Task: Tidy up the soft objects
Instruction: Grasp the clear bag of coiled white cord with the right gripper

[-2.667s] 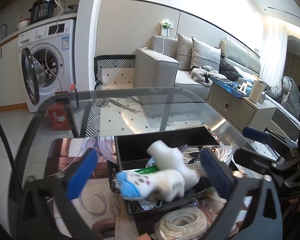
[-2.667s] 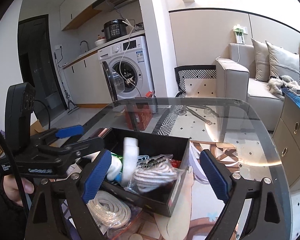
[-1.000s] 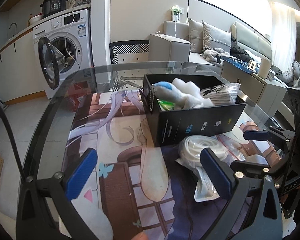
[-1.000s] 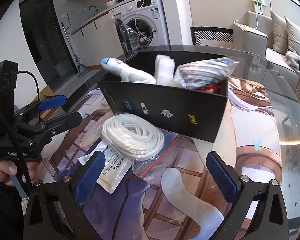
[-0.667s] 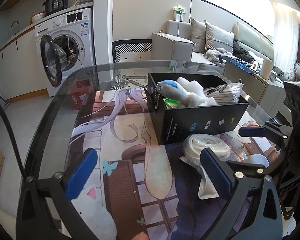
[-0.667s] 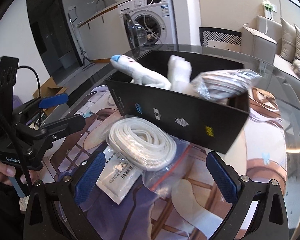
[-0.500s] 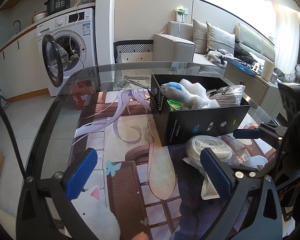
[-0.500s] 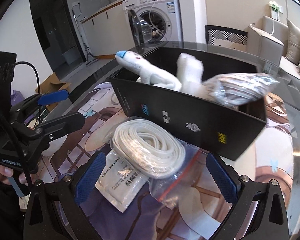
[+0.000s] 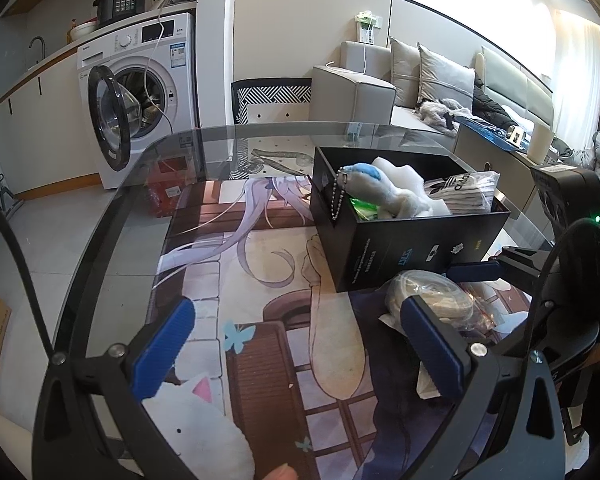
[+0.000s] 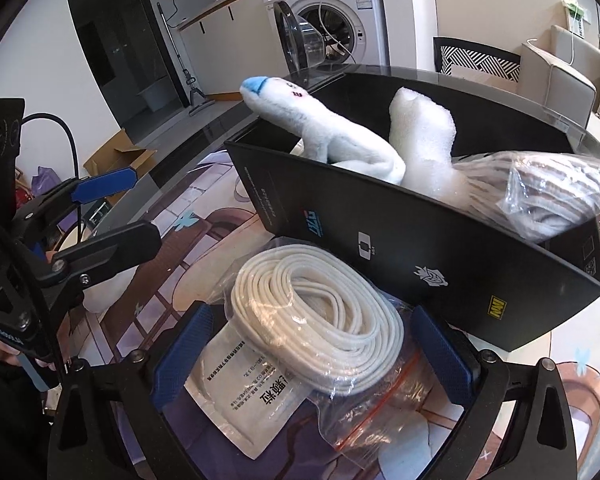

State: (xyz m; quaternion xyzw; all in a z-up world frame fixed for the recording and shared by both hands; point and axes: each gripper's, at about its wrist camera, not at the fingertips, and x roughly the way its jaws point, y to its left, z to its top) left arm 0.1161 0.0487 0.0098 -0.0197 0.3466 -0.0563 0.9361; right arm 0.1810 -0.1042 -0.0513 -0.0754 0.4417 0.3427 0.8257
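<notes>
Fingers of the right gripper [image 10: 314,354] stood wide apart around the bagged coil of white cord [image 10: 320,312], which lay on the tabletop [image 9: 204,148] just in front of the black box [image 10: 420,256]. The left gripper [image 9: 300,344] hung open and empty over the printed mat [image 9: 260,264]. A plush toy [image 10: 320,128] stuck out of the box.

A black rectangular cardboard box [image 10: 420,256] stands on the glass counter [image 9: 204,148]. In it lie a white plush toy [image 10: 324,136], a white foam piece [image 10: 428,140] and a bagged rope bundle [image 10: 548,192]. Before it lies a bagged white cord coil [image 10: 316,312], between the right tongs [image 10: 312,352].
</notes>
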